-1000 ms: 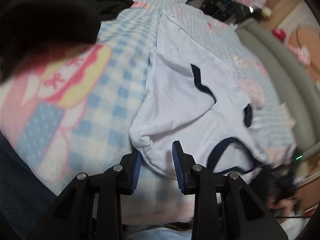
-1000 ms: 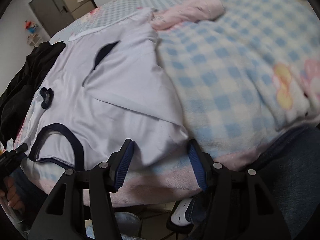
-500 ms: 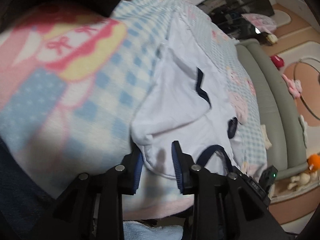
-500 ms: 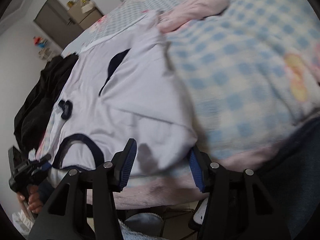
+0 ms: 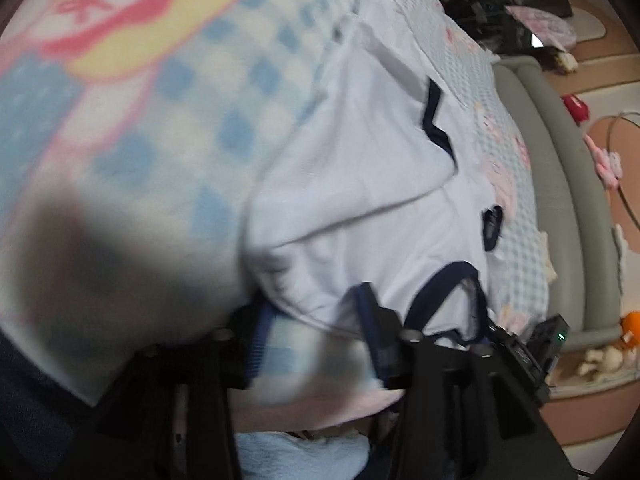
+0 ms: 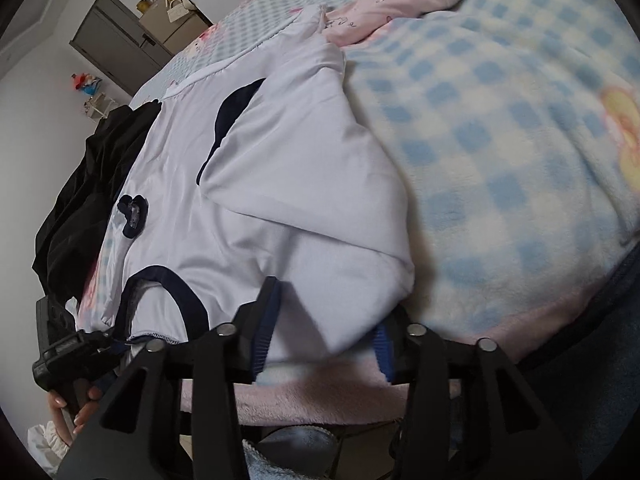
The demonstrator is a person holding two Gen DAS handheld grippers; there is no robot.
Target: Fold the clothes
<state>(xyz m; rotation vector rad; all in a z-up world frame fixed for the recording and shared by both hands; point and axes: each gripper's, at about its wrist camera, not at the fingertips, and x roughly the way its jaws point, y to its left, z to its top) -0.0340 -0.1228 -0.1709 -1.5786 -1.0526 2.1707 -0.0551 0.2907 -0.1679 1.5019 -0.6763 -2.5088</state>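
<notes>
A white T-shirt with a navy collar (image 5: 372, 200) lies on the blue checked blanket (image 5: 192, 128) with both sleeves folded inward. My left gripper (image 5: 316, 334) is open at the near shoulder corner, its jaws straddling the shirt's edge. In the right wrist view the same shirt (image 6: 280, 184) lies spread, and my right gripper (image 6: 326, 330) is open with its jaws on either side of the other near shoulder corner. The navy neckline (image 6: 168, 292) sits left of it. The left gripper also shows in the right wrist view (image 6: 68, 348), held by a hand.
A black garment (image 6: 92, 184) lies beyond the shirt's left side. A pink garment (image 6: 400, 4) lies at the far end of the blanket. A grey-green padded bed edge (image 5: 560, 184) runs along the right, with toys on the floor beyond it.
Both grippers have moved forward onto the shirt's near corners; the cloth now lies between the jaws of each. The left view has tilted and blurred with motion.
</notes>
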